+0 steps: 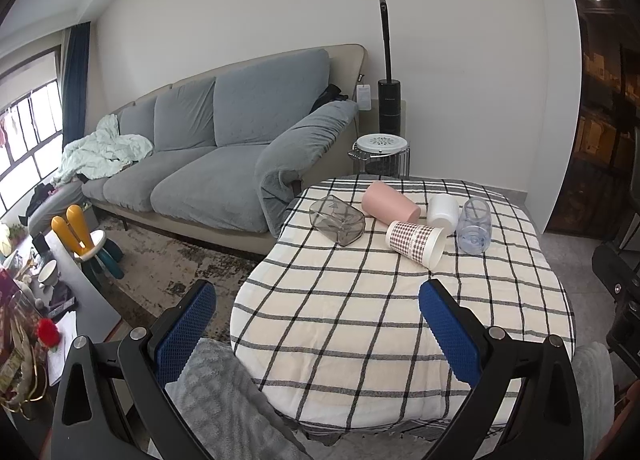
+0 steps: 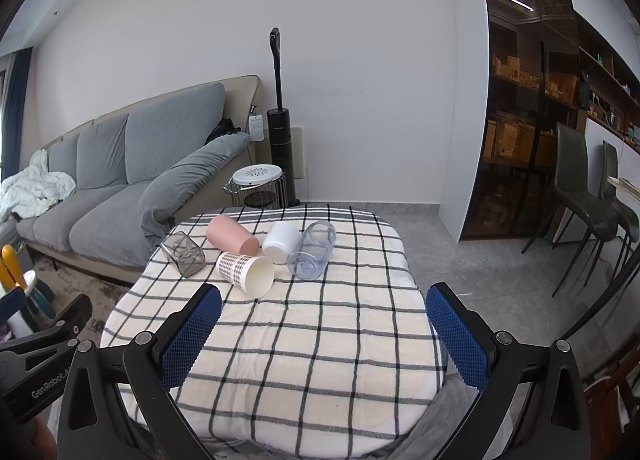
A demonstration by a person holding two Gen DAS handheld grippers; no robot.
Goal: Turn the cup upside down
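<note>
A living room, seen from my two handheld grippers: a small table draped in a cream cloth with black checks (image 1: 380,324) stands before a grey sofa (image 1: 208,148), with a black upright vacuum (image 1: 389,92) against the white wall behind it and a white-topped wire stand (image 1: 382,154) just beside the table's far edge. Five cups lie on their sides in a loose cluster at the far end of the cloth: a smoky square cup (image 1: 337,220), a pink cup (image 1: 390,204), a white cup (image 1: 443,211), a clear bluish cup (image 1: 474,225) and, nearest me, a checked paper cup (image 1: 415,243) with its open mouth turned my way. My left gripper (image 1: 318,300) and right gripper (image 2: 323,304) both hover over the near cloth, blue pads spread wide, gripping nothing and well short of the cups. Only the right view shows the dark glass cabinet (image 2: 520,120) and dining chairs (image 2: 588,196); only the left shows the window (image 1: 28,128) and what seems to be a yellow-eared child's stool (image 1: 86,244).
</note>
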